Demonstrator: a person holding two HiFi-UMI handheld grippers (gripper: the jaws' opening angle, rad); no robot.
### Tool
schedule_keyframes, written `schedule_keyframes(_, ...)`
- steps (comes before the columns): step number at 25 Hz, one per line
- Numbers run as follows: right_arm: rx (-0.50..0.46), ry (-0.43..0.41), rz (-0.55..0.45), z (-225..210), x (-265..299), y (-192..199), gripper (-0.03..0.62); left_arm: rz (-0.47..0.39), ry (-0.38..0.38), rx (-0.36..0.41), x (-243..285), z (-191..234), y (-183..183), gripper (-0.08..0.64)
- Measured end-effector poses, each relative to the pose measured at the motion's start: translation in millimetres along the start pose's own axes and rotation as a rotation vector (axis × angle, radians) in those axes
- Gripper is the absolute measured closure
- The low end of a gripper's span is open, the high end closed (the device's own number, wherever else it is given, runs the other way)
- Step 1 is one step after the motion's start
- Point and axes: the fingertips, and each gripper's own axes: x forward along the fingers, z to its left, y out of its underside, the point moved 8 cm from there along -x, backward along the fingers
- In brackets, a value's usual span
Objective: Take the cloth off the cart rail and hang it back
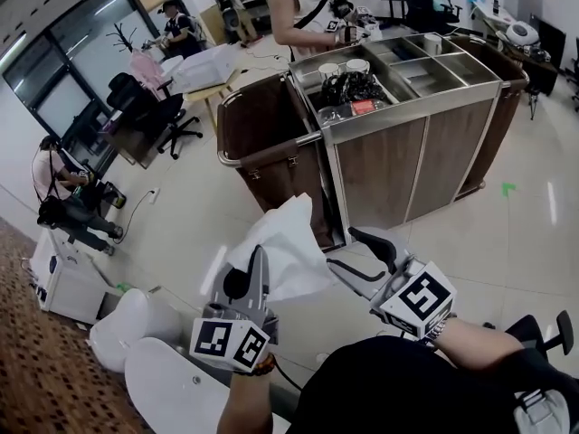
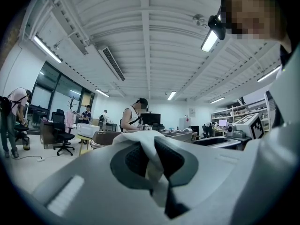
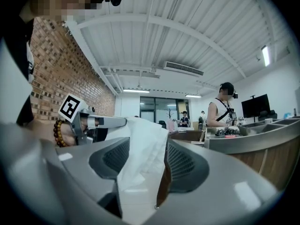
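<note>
Plainly, the white cloth (image 1: 288,242) is off the cart rail (image 1: 280,150), up in the air in front of the cart (image 1: 407,165), which stands at about one o'clock of it in the head view. The left gripper (image 1: 260,262) has its fingers closed tight on the cloth, and fabric bunches up between them. The right gripper (image 1: 344,247), at three o'clock of the cloth, has its fingers spread wide — cloth shows between them, unpinched.

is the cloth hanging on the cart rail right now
No, the white cloth is pinched in the left gripper, held up in front of the cart, clear of its rail.
</note>
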Motion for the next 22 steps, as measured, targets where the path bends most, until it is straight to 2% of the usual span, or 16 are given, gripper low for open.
schedule_keyframes(4,-0.048,-0.005,-0.001,-16.6,-14.0,0.9,0.344,-0.014,-0.023,0.004,14.1,2.2,-13.7,0.541)
schedule_keyframes(6,-0.036,-0.014,-0.002,-24.6,-19.2,3.6,0.344,-0.023,-0.029,0.005,24.5,4.7,-21.6,0.541)
schedule_keyframes(10,-0.158,-0.044,-0.07,-49.5,-25.3,16.3,0.344,-0.037,-0.032,0.011,46.8,10.6,-42.7,0.541)
schedule_keyframes(14,-0.035,-0.023,-0.013,-48.8,-33.3,5.5,0.344,-0.049,-0.027,0.003,66.5,18.1,-71.0,0.541)
schedule_keyframes(17,-0.083,-0.016,-0.053,-61.3,-29.2,5.1,0.344,-0.045,-0.017,0.015,85.3,28.6,-86.3,0.541)
schedule_keyframes(20,-0.017,0.011,-0.012,-63.0,-23.3,-0.2,0.345,-0.033,-0.002,0.019,107.0,43.2,-99.1,0.541)
schedule_keyframes(22,-0.065,0.025,-0.035,-69.5,-15.9,0.8,0.344,-0.034,0.015,0.024,119.8,54.8,-108.5,0.541)
